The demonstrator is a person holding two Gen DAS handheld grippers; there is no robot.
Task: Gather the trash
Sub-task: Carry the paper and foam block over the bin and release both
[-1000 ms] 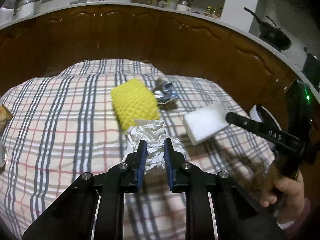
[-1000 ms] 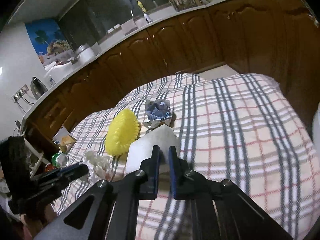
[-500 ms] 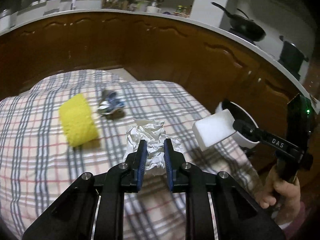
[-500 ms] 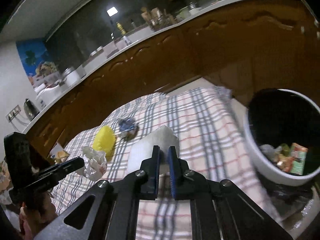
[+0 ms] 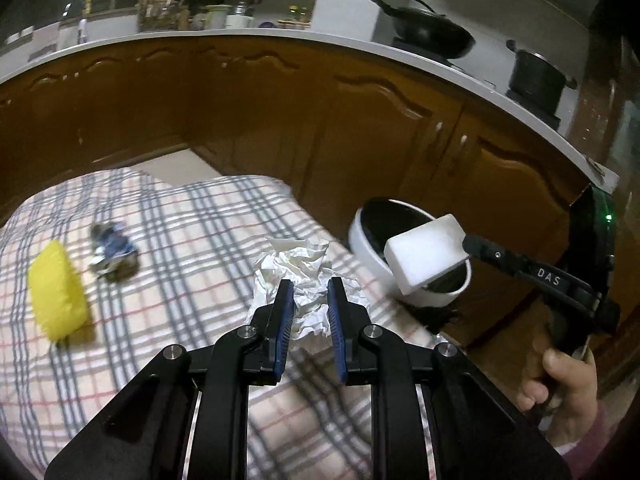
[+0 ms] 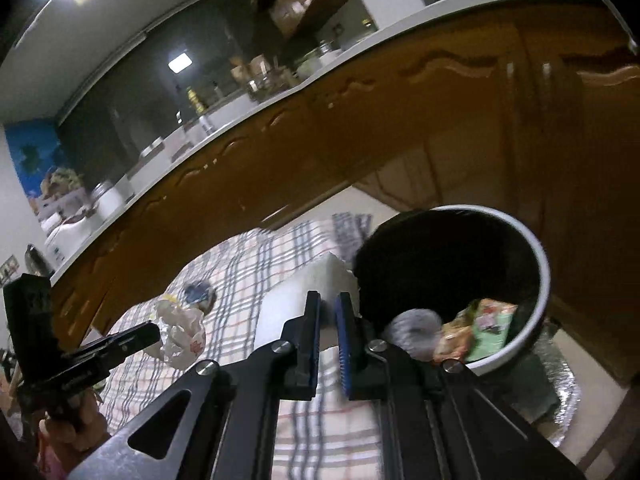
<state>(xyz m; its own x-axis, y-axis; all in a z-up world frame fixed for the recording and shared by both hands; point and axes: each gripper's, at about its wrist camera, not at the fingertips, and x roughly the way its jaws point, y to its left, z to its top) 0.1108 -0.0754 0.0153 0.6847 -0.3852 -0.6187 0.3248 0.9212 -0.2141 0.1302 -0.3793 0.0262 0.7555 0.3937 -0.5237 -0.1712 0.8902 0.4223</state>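
My left gripper (image 5: 310, 300) is shut on a crumpled white paper wad (image 5: 298, 264) and holds it above the checked tablecloth (image 5: 180, 240). My right gripper (image 6: 327, 312) is shut on a white foam block (image 6: 296, 300); in the left wrist view the block (image 5: 426, 254) hangs over the rim of the white trash bin (image 5: 368, 248). The bin (image 6: 536, 308) has a black liner and holds wrappers (image 6: 484, 328). The paper wad also shows in the right wrist view (image 6: 180, 332).
A yellow sponge (image 5: 56, 298) and a crumpled blue wrapper (image 5: 112, 250) lie on the cloth at the left. Brown kitchen cabinets (image 5: 260, 112) stand behind the table and bin. A wok (image 5: 424, 32) and pot (image 5: 536, 74) sit on the counter.
Both grippers have swung right toward the bin with their loads. The foam block has moved from over the table to over the bin's rim. The sponge and blue wrapper have stayed put.
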